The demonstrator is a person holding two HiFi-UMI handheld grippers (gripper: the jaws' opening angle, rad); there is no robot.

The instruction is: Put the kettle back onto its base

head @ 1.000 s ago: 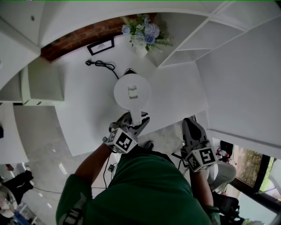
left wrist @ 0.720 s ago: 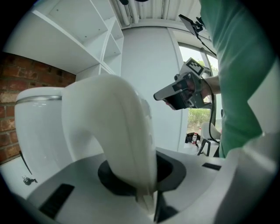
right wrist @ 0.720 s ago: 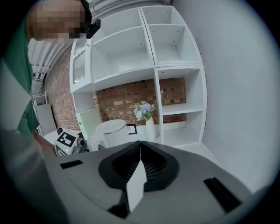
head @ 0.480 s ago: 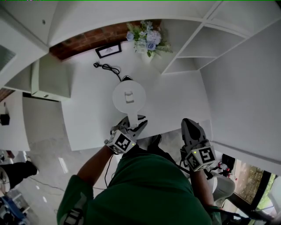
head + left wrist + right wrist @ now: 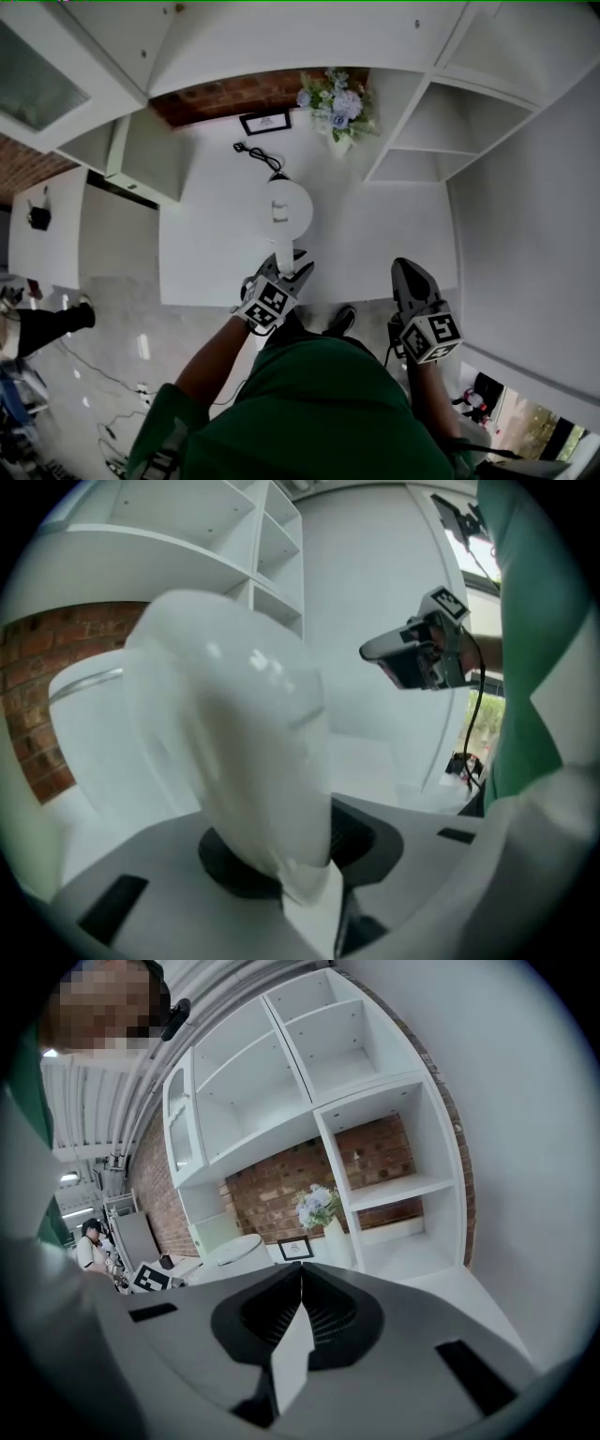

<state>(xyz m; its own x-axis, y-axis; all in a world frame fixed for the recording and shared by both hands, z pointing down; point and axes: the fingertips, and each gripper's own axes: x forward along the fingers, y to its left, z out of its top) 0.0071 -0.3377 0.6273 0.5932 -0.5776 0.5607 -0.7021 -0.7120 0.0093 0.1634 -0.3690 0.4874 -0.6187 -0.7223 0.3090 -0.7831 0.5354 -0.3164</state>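
At desk (image 5: pixel 394 244) centre: kettle (image 5: pixel 289 208) upright over its base, which is mostly hidden. Handle (image 5: pixel 284 255) points to the front edge. Left gripper (image 5: pixel 286 274) sits at the front edge. Its 2 jaws have just been opening and are slack around the handle, pads not pressing. Right gripper (image 5: pixel 407 272) is near the front-right corner, jaws closed together on nothing, well apart from the kettle. Open desk surface lies either side of the kettle. Cord (image 5: pixel 251 153), frame (image 5: pixel 265 122) and vase (image 5: pixel 339 108) line the back edge.

Green tee (image 5: pixel 314 412), grey grippers (image 5: pixel 284 269) (image 5: pixel 410 270) w/ b/w cubes (image 5: pixel 269 305)
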